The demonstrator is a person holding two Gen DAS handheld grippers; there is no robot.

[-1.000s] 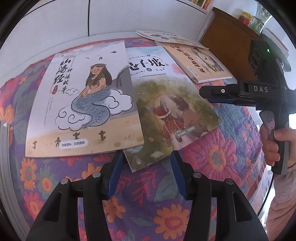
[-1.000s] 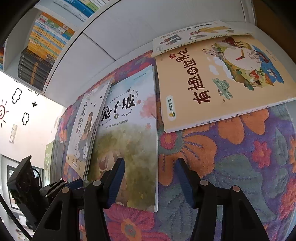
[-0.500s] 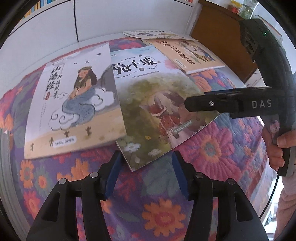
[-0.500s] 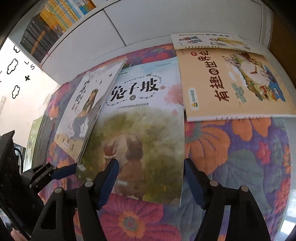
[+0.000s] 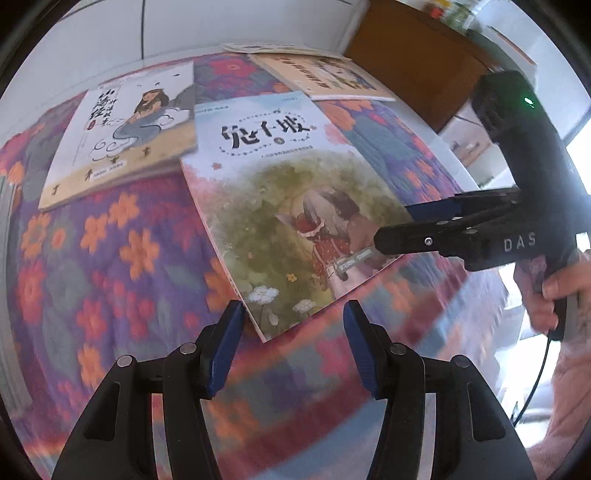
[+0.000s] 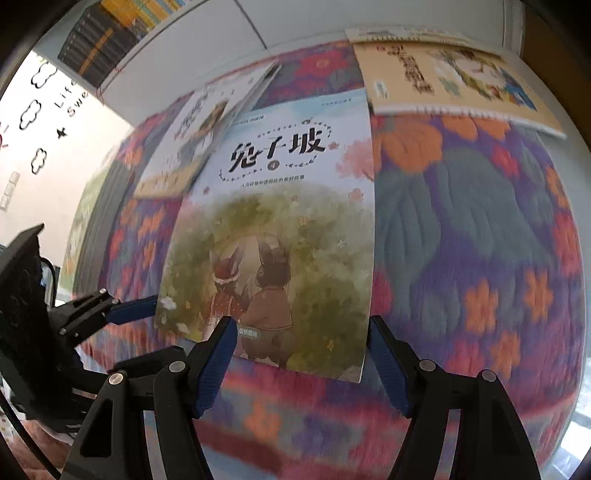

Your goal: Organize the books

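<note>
Nearest to us in the left wrist view, our left gripper (image 5: 293, 319) shows two black angular plastic arms tipped with flat blue pads. The pads stand apart and press on nothing; the near corner of the rabbit picture book (image 5: 284, 218) lies just beyond and between them. That book is a thin, glossy softcover with a pale blue top, black brush-style characters and a leafy green scene of two small figures seen from behind. It lies flat on the quilted bedspread (image 5: 110, 258), a soft stitched cloth of purple and teal set with orange and red flowers.

In the right wrist view, our right gripper (image 6: 299, 339) hangs over the same book's (image 6: 280, 229) near edge. Its jaws have just been opening and stand wide, one blue pad over the cover and the other just off the right edge, neither pad clamping it. From the left camera this gripper (image 5: 406, 225) reaches in from the right, held by a hand (image 5: 554, 291).

Farther back on the left lies the white and tan mermaid book (image 5: 125, 129), its right edge near the rabbit book's far left corner. Far right lies an orange, flat book (image 6: 454, 85), with another thin one (image 5: 258, 48) behind it, against a smooth white panel (image 5: 240, 26). A brown wooden cabinet (image 5: 417, 62) stands far right.
</note>
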